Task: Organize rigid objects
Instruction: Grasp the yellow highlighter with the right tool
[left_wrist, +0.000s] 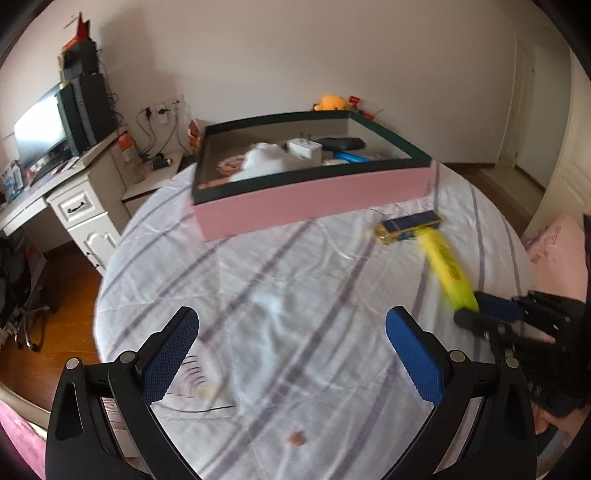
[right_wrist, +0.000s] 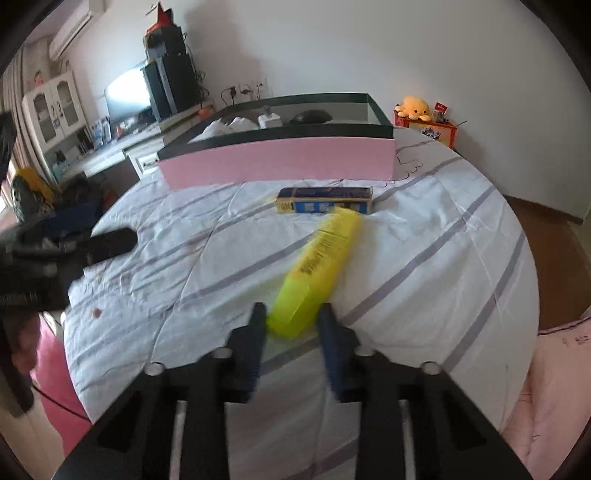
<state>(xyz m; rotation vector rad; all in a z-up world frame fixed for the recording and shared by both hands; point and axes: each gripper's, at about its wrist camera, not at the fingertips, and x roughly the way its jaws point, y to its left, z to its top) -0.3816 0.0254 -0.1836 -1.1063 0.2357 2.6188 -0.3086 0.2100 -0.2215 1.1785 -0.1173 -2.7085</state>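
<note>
the yellow highlighter (right_wrist: 320, 266) is clamped at its very tip by the right gripper (right_wrist: 291, 325), so it could be swung loose onto the bedsheet (right_wrist: 424, 258); the left gripper (left_wrist: 291, 332) is held released, empty.

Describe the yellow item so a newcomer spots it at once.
On the striped white bedsheet, in front of the pink-sided box, lies a small blue carton. The yellow highlighter slants from it toward the right gripper, whose jaws clamp its brighter green-yellow end.
</note>
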